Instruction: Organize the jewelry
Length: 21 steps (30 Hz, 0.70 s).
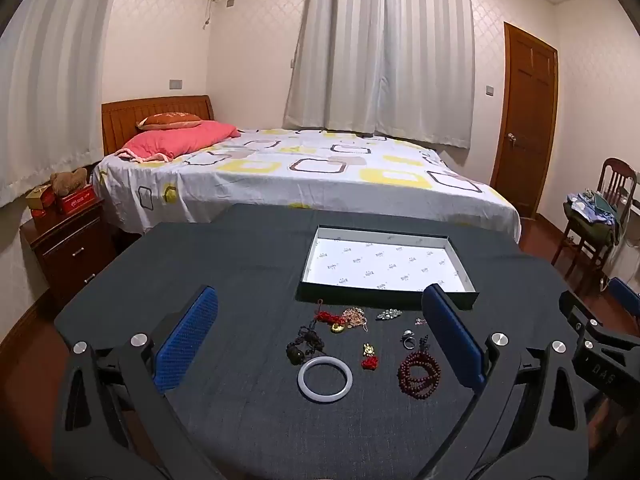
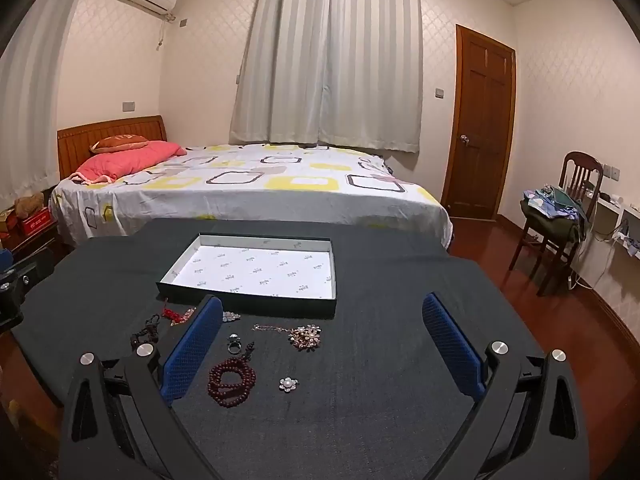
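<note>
Several jewelry pieces lie on a dark cloth-covered table (image 1: 240, 272) in front of a shallow box (image 1: 310, 258) with a white printed lining. A pale bangle (image 1: 325, 379), a dark red bead bracelet (image 1: 419, 374), a silver ring (image 1: 408, 338) and a red-and-gold charm (image 1: 369, 356) sit between the fingers of my left gripper (image 1: 320, 344), which is open and holds nothing. My right gripper (image 2: 324, 346) is open too, hovering over the bead bracelet (image 2: 231, 380), a pearl flower brooch (image 2: 288, 384) and a floral pendant necklace (image 2: 306, 336). The box (image 2: 326, 302) shows no jewelry inside.
A bed (image 1: 304, 176) stands just beyond the table's far edge. A wooden nightstand (image 1: 68, 248) is at the left, a chair (image 2: 560, 232) piled with clothes at the right, and a wooden door (image 2: 484, 120) behind. The right gripper's body (image 1: 600, 344) shows at the left view's right edge.
</note>
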Motion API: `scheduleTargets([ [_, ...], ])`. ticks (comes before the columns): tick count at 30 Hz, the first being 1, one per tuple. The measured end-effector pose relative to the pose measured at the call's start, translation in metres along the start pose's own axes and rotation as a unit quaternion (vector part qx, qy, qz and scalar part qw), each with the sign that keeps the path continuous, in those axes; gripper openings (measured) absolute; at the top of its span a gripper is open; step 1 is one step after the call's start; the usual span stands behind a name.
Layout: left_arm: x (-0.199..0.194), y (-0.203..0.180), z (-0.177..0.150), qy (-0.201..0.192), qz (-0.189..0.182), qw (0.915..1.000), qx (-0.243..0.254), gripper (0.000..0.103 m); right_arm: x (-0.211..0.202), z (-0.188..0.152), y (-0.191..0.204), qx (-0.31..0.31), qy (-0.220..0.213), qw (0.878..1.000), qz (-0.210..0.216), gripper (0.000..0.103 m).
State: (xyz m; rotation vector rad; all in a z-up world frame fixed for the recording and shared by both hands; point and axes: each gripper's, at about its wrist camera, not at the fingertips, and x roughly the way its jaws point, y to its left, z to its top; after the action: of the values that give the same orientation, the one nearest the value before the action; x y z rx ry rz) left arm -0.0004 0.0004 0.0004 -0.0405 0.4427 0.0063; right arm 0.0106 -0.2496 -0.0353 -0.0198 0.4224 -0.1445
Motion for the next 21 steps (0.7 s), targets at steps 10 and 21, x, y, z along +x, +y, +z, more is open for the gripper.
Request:
scheduleTargets([
  [10,0.004,-0.002,0.004,0.006,-0.002,1.0000,-0.004,0.099,-0.005,0.007,0.005,0.000,-0.011,1.000,-0.003,0.097],
  [21,-0.008,-0.002,0.014,0.001,-0.004,1.0000,-0.006,0.099,-0.009,0.012,-0.008,0.015,-0.022,1.000,0.001,0.097],
])
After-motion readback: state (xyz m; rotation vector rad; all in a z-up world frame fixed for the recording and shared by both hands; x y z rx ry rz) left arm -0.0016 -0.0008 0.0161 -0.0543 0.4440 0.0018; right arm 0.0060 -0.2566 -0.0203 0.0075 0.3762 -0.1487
